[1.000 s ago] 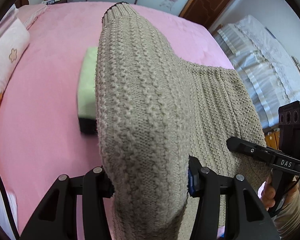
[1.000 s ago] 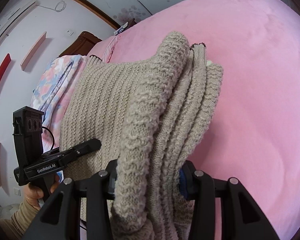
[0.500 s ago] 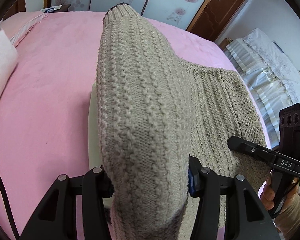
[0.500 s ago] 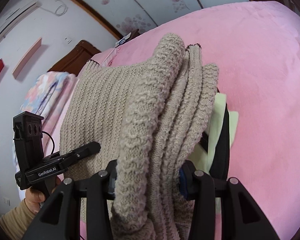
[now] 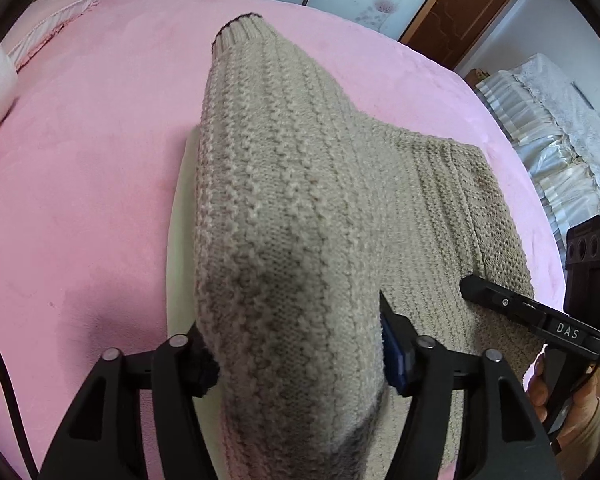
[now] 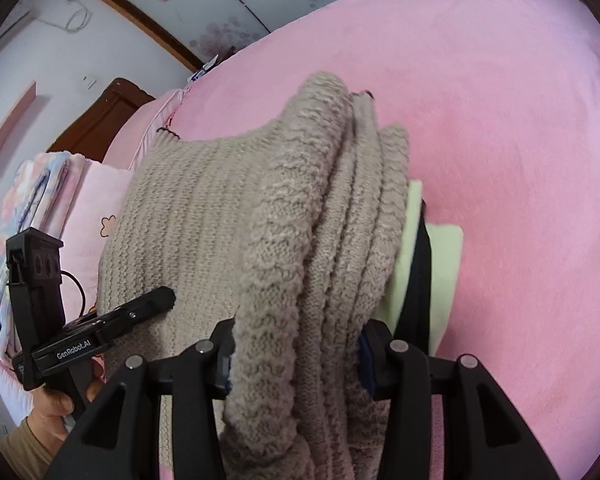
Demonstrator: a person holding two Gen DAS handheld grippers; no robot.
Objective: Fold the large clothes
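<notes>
A beige cable-knit sweater (image 5: 292,208), folded into thick layers, hangs between both grippers low over the pink bed (image 5: 80,200). My left gripper (image 5: 296,356) has the folded end bulging between its pads; its jaws are opening, and the knit still touches both pads. My right gripper (image 6: 296,360) is shut on the other folded end of the sweater (image 6: 324,240). Each view shows the other gripper beside the sweater: the right gripper (image 5: 500,304) and the left gripper (image 6: 140,308), each in a person's hand. The sweater hides the fingertips.
A folded pale green garment (image 6: 440,256) with a black layer (image 6: 420,280) lies on the bed right under the sweater; its edge (image 5: 180,220) shows on the left. Pillows (image 6: 40,200) lie at the bed's head. A white draped piece (image 5: 552,140) stands beside the bed.
Both grippers have come down and forward with the sweater, so it now hangs over the green folded garment. The left jaws stand slightly wider around the knit.
</notes>
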